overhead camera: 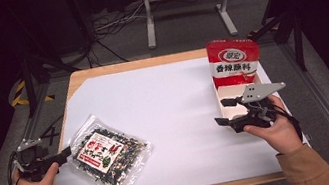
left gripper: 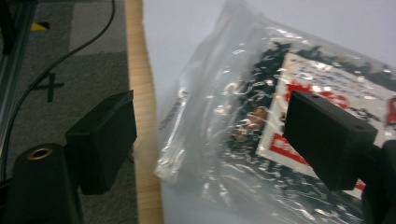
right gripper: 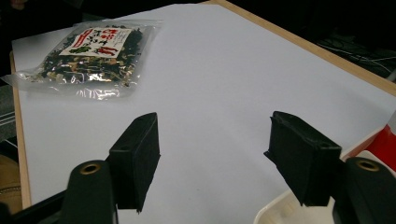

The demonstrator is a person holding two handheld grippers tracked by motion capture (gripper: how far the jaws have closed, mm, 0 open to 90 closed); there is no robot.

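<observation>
While the right claw [overhead camera: 223, 121] waits wide beside the white tray [overhead camera: 226, 93], the left claw [overhead camera: 64, 155] gapes at the clear snack bag [overhead camera: 108, 154] on the bench's near-left, which it likely must straddle and pinch next.

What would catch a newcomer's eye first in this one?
Probably the red seasoning pouch standing upright in the white tray at the table's far right, bright against the white tabletop. Next, the clear bag of dark dried mix lying flat near the left edge, with the open left gripper straddling its corner. The right gripper hovers open beside the tray.
</observation>
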